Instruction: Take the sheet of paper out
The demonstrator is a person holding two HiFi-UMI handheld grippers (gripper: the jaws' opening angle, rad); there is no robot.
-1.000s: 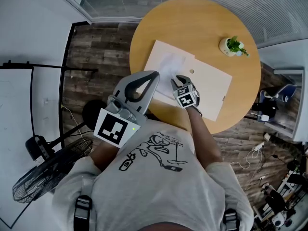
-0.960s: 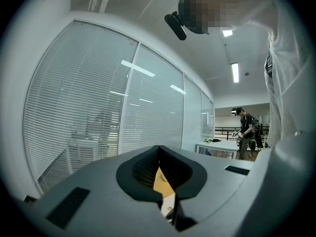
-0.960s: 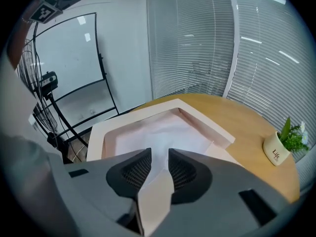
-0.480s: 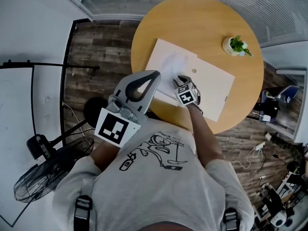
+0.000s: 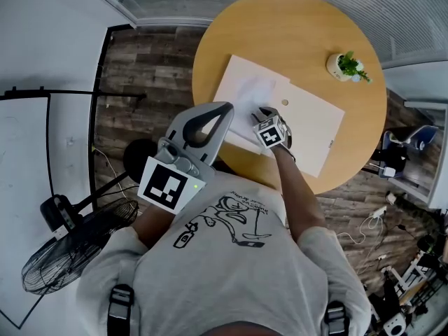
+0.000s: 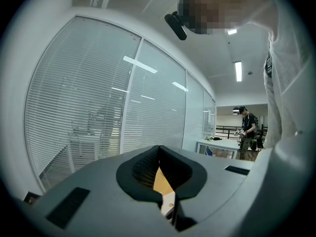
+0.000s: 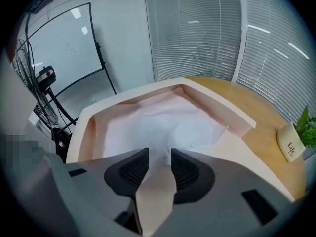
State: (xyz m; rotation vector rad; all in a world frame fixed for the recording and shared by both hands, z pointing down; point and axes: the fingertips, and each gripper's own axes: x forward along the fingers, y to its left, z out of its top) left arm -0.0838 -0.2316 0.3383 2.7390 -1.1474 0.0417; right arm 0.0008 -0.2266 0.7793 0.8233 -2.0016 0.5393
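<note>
A: Where is the sheet of paper [image 5: 248, 89] at this moment?

B: It lies in the open mouth of the beige envelope [image 5: 308, 128], on the round desk [image 5: 294, 33]. It is white and a little wrinkled, and only the part at the open end shows.

A: And which gripper is closer to it?

B: The right gripper [image 5: 260, 112], clearly. It hangs over the near edge of the envelope and points steeply down. In the right gripper view, the sheet of paper [image 7: 163, 120] lies directly ahead of the right gripper [image 7: 159, 154]. Its jaws have just been opening, and now they stand apart and grip nothing. The near edge of the sheet shows in the gap between the tips, but the pads do not press on it.

A: What about the left gripper [image 5: 222, 110]?

B: It is held level beside the desk, apart from the envelope. Its jaws are closed together, with nothing between them.

A: How does the envelope lie?

B: Its long axis runs slanted across in front of the person, with the open end toward the person's left. So I think the sheet must slide out along this axis, toward that open end.
</note>
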